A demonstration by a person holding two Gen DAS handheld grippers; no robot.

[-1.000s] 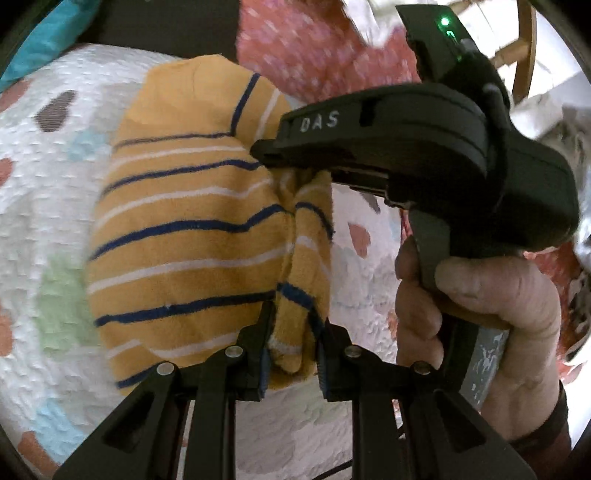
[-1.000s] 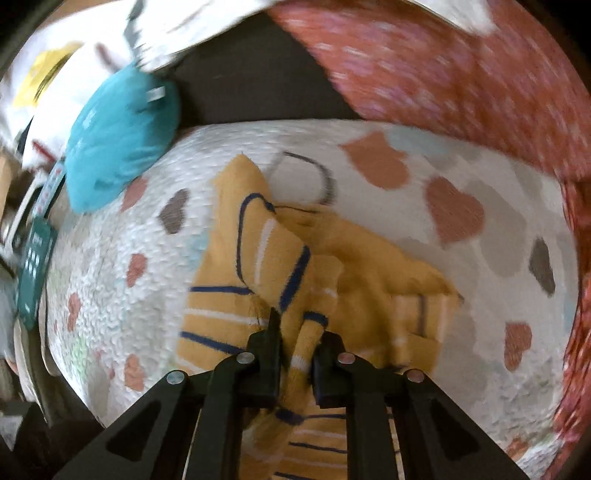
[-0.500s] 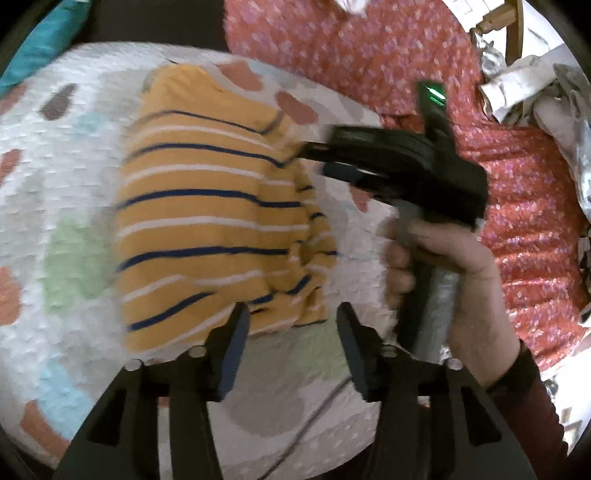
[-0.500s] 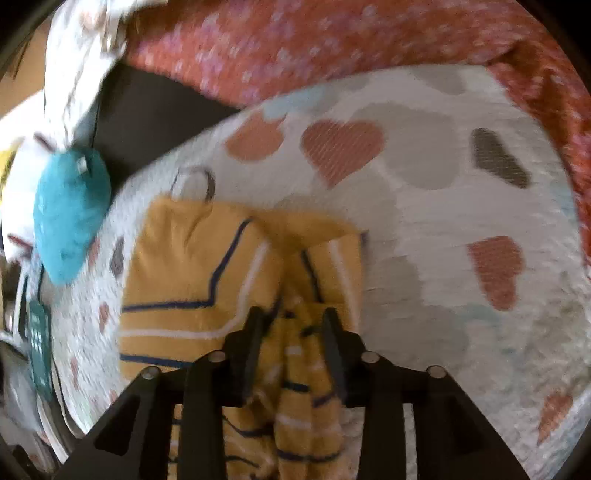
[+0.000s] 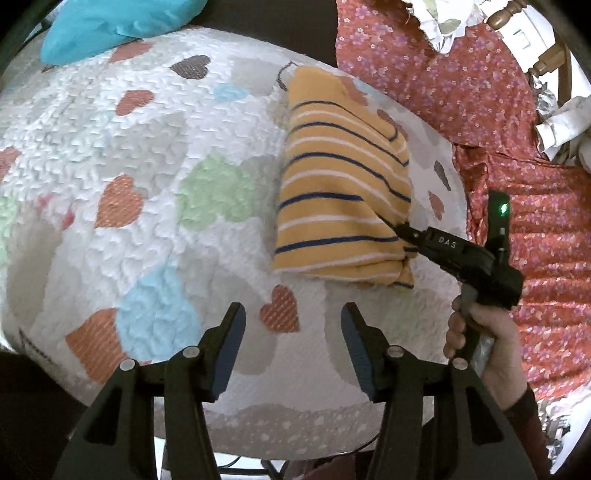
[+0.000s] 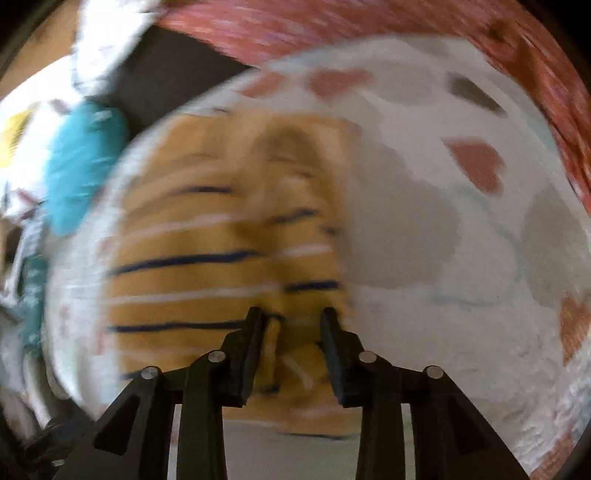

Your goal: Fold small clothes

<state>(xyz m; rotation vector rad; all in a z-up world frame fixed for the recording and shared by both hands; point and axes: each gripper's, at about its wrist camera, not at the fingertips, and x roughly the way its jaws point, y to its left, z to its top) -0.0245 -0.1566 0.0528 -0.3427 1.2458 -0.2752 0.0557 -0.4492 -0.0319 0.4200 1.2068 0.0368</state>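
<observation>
A small yellow garment with navy and white stripes (image 5: 340,192) lies folded on the white heart-print quilt (image 5: 155,192). My left gripper (image 5: 293,317) is open and empty, held back from the garment's near edge. My right gripper (image 6: 293,317) is open, with its fingers either side of the garment's (image 6: 207,266) near right edge; the right wrist view is blurred. In the left wrist view the right gripper (image 5: 406,236) touches the garment's right side, held by a hand (image 5: 484,343).
A teal cushion (image 5: 110,26) lies at the quilt's far left. Red floral bedding (image 5: 517,155) runs along the far and right side. A wooden chair (image 5: 554,48) and crumpled white cloth (image 5: 565,125) are at the far right. The quilt's near edge drops off below my left gripper.
Both grippers have let go of the garment and opened. My left gripper has pulled back and away. The garment now lies folded flat on the quilt.
</observation>
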